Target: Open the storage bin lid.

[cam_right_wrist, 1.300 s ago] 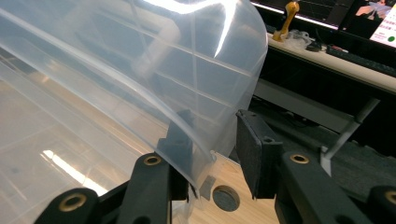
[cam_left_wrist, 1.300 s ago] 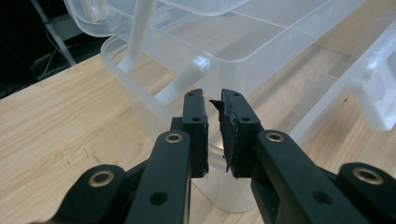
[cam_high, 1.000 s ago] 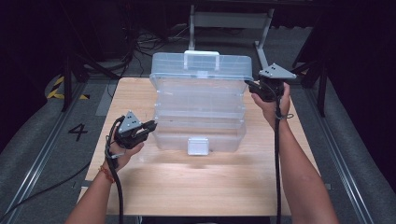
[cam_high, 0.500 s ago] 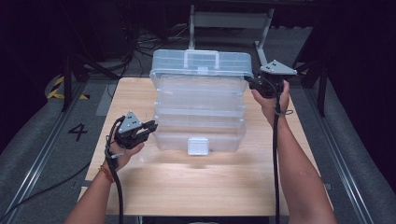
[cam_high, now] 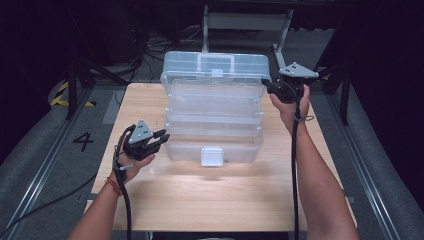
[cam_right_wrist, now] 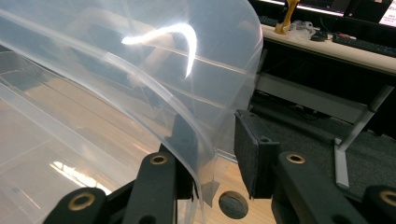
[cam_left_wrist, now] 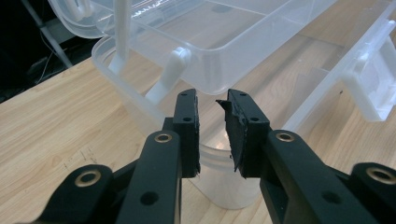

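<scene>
A clear plastic tiered toolbox (cam_high: 215,125) stands on the wooden table (cam_high: 200,200) with its trays fanned out and its lid (cam_high: 215,70) raised at the back. My left gripper (cam_high: 162,137) is at the box's near left corner. Its jaws have just been opening, and in the left gripper view (cam_left_wrist: 210,107) the rounded rim of the bottom tray (cam_left_wrist: 219,191) runs between them without being pinched. My right gripper (cam_high: 265,84) is at the lid's right edge. The lid's thin rim (cam_right_wrist: 140,70) lies between its jaws (cam_right_wrist: 215,135), against one pad, with a gap to the other.
A white latch (cam_high: 211,156) sits on the box's front wall. Bare tabletop lies in front of the box and on both sides. Past the table's far edge are a metal stand (cam_high: 245,20), cables and dark floor. A rail with a painted number (cam_high: 82,141) runs left.
My right gripper has shifted slightly up and away at the lid's edge. The left gripper stays at the box's corner.
</scene>
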The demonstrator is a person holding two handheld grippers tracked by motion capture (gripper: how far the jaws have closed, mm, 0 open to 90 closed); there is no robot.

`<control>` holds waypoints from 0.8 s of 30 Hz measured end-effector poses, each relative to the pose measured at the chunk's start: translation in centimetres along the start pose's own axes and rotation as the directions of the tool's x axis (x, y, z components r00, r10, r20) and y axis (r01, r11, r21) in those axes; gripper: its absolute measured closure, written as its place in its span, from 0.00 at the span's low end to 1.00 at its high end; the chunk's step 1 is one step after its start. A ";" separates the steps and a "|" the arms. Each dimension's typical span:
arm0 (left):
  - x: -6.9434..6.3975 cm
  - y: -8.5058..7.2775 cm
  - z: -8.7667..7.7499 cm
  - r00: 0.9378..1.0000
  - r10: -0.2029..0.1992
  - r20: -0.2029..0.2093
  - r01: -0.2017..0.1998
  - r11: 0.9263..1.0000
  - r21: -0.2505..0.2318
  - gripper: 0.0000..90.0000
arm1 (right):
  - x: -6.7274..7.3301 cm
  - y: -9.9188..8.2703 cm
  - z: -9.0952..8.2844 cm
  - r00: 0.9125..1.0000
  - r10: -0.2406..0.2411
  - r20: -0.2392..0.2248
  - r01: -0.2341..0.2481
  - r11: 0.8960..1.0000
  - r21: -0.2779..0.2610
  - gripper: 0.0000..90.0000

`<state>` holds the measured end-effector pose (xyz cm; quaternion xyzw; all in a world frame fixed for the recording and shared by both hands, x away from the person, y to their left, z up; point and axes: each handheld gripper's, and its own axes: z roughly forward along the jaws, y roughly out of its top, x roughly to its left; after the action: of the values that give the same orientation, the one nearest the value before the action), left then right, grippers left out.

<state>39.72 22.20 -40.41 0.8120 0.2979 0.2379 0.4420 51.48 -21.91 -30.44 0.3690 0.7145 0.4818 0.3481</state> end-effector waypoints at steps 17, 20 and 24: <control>-0.5 -2.9 -3.5 0.998 0.059 -0.001 -0.058 0.994 0.094 0.77 | -0.3 0.4 0.5 1.000 0.001 0.009 -0.001 1.000 0.011 0.78; -0.7 -4.3 -2.8 0.999 0.043 0.016 -0.045 0.988 0.150 0.74 | -0.4 0.5 0.6 1.000 0.004 0.004 -0.004 1.000 0.012 0.78; -1.0 -5.6 -2.3 0.999 0.030 0.012 -0.032 0.976 0.215 0.65 | -0.6 0.4 0.7 1.000 0.002 -0.006 -0.002 1.000 0.004 0.78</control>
<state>36.00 25.25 -44.25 0.8605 0.3072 0.2078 0.3492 52.46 -22.04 -30.15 0.3689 0.7162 0.4819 0.3446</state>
